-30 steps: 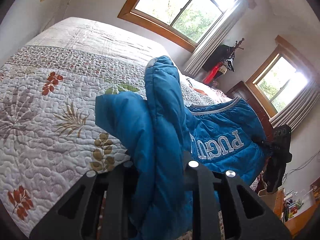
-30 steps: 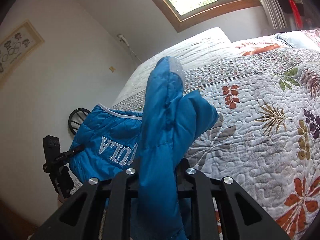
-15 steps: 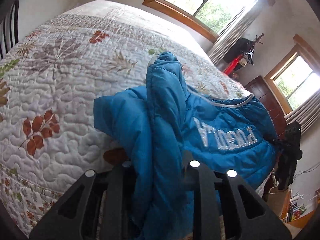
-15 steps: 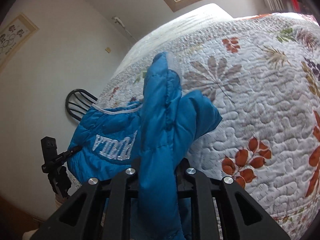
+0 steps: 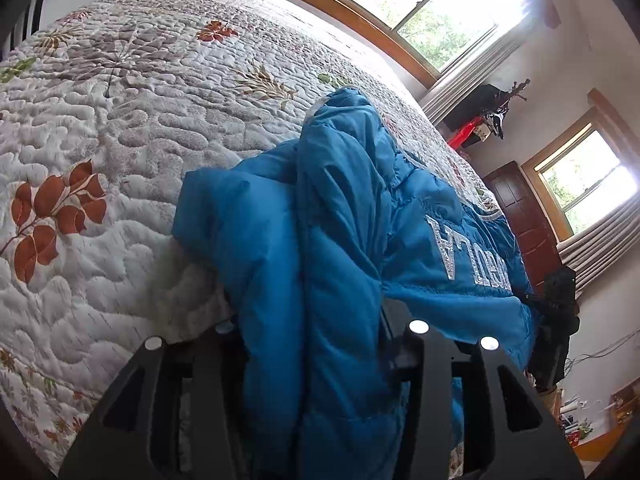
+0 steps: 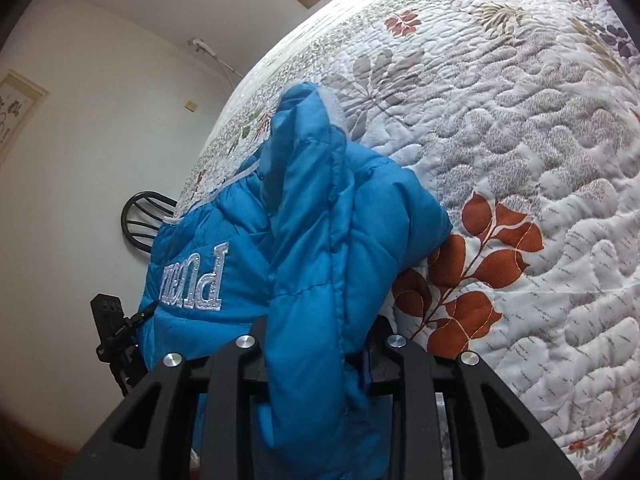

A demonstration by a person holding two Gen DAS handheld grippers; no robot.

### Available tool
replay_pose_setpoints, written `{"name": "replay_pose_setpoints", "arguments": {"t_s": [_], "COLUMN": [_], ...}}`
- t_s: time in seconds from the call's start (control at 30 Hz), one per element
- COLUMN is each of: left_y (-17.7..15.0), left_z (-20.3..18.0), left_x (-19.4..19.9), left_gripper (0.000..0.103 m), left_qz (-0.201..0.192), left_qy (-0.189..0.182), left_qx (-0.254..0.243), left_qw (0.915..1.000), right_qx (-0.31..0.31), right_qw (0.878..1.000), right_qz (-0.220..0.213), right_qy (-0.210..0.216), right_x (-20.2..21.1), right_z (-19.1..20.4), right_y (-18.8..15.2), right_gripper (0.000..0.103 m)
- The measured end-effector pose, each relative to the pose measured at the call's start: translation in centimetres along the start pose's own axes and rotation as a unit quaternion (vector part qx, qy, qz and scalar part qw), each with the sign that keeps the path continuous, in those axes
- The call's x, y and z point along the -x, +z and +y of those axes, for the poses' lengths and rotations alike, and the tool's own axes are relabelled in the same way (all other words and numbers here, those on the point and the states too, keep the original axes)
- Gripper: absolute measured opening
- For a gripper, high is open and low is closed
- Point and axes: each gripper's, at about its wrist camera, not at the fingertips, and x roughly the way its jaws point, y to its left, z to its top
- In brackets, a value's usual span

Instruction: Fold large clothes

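Over the near edge of a quilted bed, two hand-held grippers carry a blue puffer jacket (image 5: 344,216) toward the leaf-patterned quilt (image 5: 120,128). At left, the left gripper (image 5: 320,344) pinches a thick bunch of the padded fabric between its black fingers (image 5: 416,360), a sleeve-like fold rising from the jaws and flopping forward. Between the two tools the jacket's body hangs spread, its silver embroidered lettering (image 5: 468,252) upside down and facing the cameras, its lower part apparently draped at or just over the bed's edge. At right, the right gripper (image 6: 316,344) clamps a matching bunch of jacket (image 6: 320,240), fingers (image 6: 396,364) pressed tight on the cloth, beside a rust-coloured leaf print on the quilt (image 6: 540,140). Behind stand a dark chair (image 6: 144,216) and white wall; wood-framed windows (image 5: 404,8) light the room. By appearances the folding has barely begun: the garment is held up, not yet laid flat, and no finished fold shows. Spreading, tucking the sleeves and doubling the body seem still ahead.
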Motion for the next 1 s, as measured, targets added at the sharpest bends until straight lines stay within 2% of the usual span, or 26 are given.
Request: {"name": "replay_pose_setpoints", "arguments": {"t_s": [0.07,0.13,0.23,0.37,0.43,0.5,0.57,0.63,0.73,0.77,0.8,0.83,0.87,0.9,0.93,1.0], "left_y": [0.2,0.1,0.1,1.4,2.8,4.4,5.7,6.9,7.9,8.2,8.4,8.7,8.9,9.0,9.2,9.5], "left_z": [-0.1,-0.3,0.1,-0.7,-1.9,-3.4,-4.8,-5.9,-6.0,-6.0,-6.0,-5.8,-5.7,-5.7,-5.8,-6.1], "left_x": [0.8,2.3,5.2,7.4,6.8,5.1,2.9,0.5,-2.2,-2.9,-3.3,-3.7,-3.7,-3.6,-3.5,-2.7], "left_gripper": [0.052,0.054,0.057,0.057,0.057,0.06,0.061,0.061,0.058,0.052,0.039,0.034,0.021,0.014,0.013,0.011], "left_qz": [0.004,-0.003,-0.025,-0.057,-0.056,-0.042,-0.026,-0.009,0.018,0.02,0.021,0.022,0.021,0.019,0.013,-0.011], "left_qy": [0.012,0.017,0.021,0.055,0.071,0.072,0.093,0.117,0.124,0.131,0.139,0.141,0.134,0.124,0.121,0.118], "left_qx": [0.004,0.0,-0.005,-0.026,-0.045,-0.064,-0.082,-0.1,-0.099,-0.097,-0.098,-0.095,-0.089,-0.084,-0.081,-0.075], "left_qw": [0.9999,0.9998,0.9994,0.9965,0.9949,0.9945,0.9919,0.988,0.9872,0.9864,0.9852,0.9851,0.9868,0.9885,0.9893,0.9901], "right_qx": [0.013,0.026,0.041,0.072,0.093,0.111,0.126,0.132,0.126,0.124,0.122,0.117,0.111,0.11,0.111,0.106], "right_qw": [1.0,0.998,0.996,0.991,0.987,0.984,0.981,0.977,0.975,0.973,0.973,0.975,0.978,0.979,0.98,0.983], "right_qz": [0.0,-0.01,-0.026,-0.047,-0.051,-0.042,-0.028,-0.01,0.019,0.026,0.031,0.036,0.039,0.035,0.026,0.005], "right_qy": [-0.021,-0.051,-0.075,-0.102,-0.123,-0.134,-0.147,-0.166,-0.184,-0.191,-0.192,-0.184,-0.174,-0.168,-0.164,-0.148], "right_x": [0.5,1.6,3.9,6.2,6.0,4.8,2.9,0.6,-2.3,-3.1,-3.7,-4.1,-4.3,-4.1,-3.8,-2.8], "right_z": [0.6,1.3,1.9,3.9,5.5,6.8,7.8,8.0,7.3,6.9,6.6,6.3,6.1,6.2,6.3,6.7], "right_y": [0.0,0.1,0.2,1.6,3.1,4.9,6.6,7.8,9.4,9.7,9.9,10.1,10.3,10.4,10.6,11.1], "right_gripper": [0.042,0.049,0.05,0.054,0.059,0.059,0.059,0.059,0.059,0.055,0.047,0.031,0.021,0.018,0.013,0.011]}}
